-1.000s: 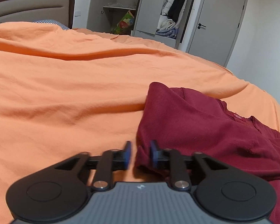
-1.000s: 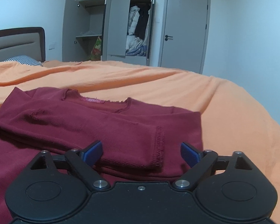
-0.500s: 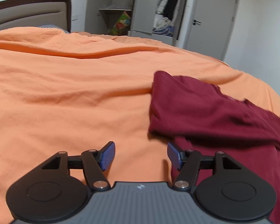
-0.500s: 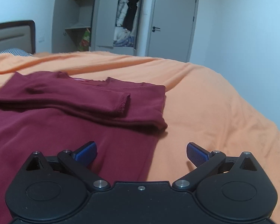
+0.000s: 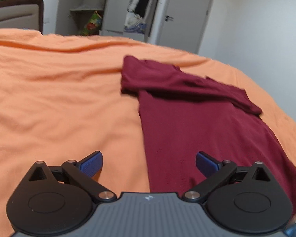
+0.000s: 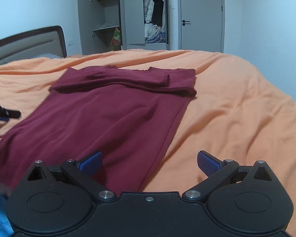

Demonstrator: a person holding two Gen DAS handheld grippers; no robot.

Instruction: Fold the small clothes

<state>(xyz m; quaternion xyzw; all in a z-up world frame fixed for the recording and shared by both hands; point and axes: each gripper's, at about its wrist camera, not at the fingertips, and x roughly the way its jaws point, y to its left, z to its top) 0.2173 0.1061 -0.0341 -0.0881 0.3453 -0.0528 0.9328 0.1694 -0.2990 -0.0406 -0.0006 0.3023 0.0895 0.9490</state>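
A dark red long-sleeved top (image 6: pixel 112 118) lies flat on the orange bedspread (image 6: pixel 236 108), both sleeves folded across its chest. The same top (image 5: pixel 203 122) fills the right half of the left wrist view. My left gripper (image 5: pixel 149 163) is open and empty, hovering over the top's left side edge near the hem. My right gripper (image 6: pixel 149 161) is open and empty above the top's right side edge near the hem. The left gripper's fingertips (image 6: pixel 11 114) show at the left edge of the right wrist view.
The orange bedspread (image 5: pixel 59 108) spreads wide to the left and right of the top. A padded headboard (image 6: pixel 27 45) stands at the far left. Behind the bed are an open grey wardrobe (image 6: pixel 136 19) with hanging clothes and a closed door (image 6: pixel 201 17).
The left gripper let go of the top's shoulder and opened wide. Both grippers drew back from the folded sleeves toward the hem, and the top now lies flat.
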